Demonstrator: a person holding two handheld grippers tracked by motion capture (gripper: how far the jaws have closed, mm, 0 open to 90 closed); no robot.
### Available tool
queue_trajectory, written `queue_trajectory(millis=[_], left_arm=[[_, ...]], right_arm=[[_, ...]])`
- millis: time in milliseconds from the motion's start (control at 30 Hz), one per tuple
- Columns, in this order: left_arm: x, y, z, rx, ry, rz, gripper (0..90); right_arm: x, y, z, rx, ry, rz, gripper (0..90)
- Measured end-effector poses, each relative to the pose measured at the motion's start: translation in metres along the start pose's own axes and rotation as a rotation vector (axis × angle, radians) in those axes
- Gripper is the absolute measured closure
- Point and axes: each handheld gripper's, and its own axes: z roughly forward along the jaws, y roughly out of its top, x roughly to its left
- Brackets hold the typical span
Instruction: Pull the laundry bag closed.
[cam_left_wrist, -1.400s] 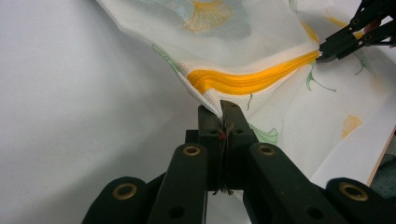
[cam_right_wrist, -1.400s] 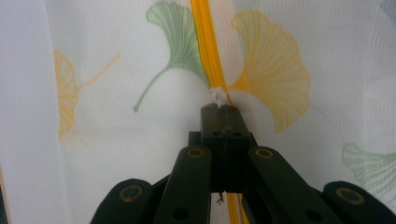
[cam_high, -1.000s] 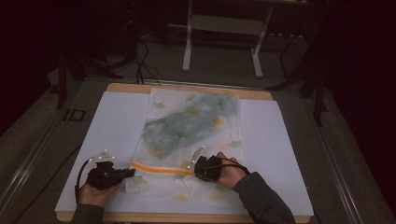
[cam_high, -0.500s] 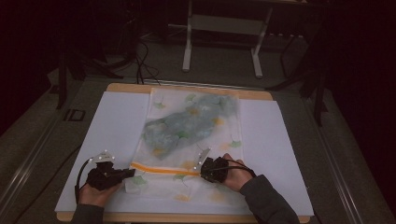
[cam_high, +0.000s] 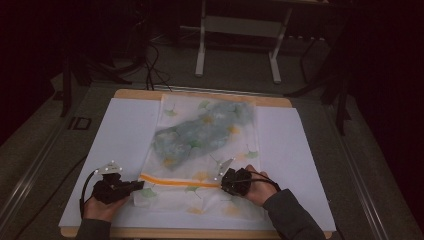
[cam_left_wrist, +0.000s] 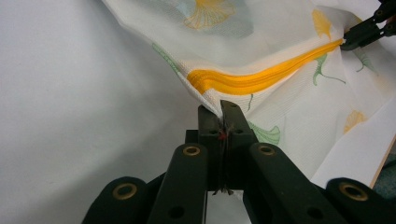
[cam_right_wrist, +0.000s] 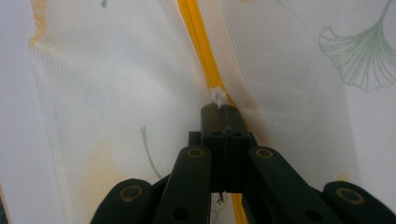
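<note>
Mesh laundry bag (cam_high: 205, 150) lies flat mid-table; its orange zipper (cam_high: 180, 181) runs crosswise between my hands. My left gripper (cam_left_wrist: 220, 109) pinches the bag's corner, my right gripper (cam_right_wrist: 219, 108) clamps the white zipper pull (cam_right_wrist: 217, 97).

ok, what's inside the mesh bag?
Through the mesh bag a blue-green bundle shows, seemingly fabric; which item, the mesh blurs. Orange zipper runs across near both grippers.
</note>
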Motion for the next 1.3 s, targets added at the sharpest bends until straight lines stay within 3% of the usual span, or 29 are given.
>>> queue_trajectory(millis=[1300], left_arm=[[0.002,-0.001,-0.001,-0.003,0.01,-0.006,88.6]], right_arm=[[-0.012,-0.038,-0.018,0.008,-0.022,0.066,90.0]])
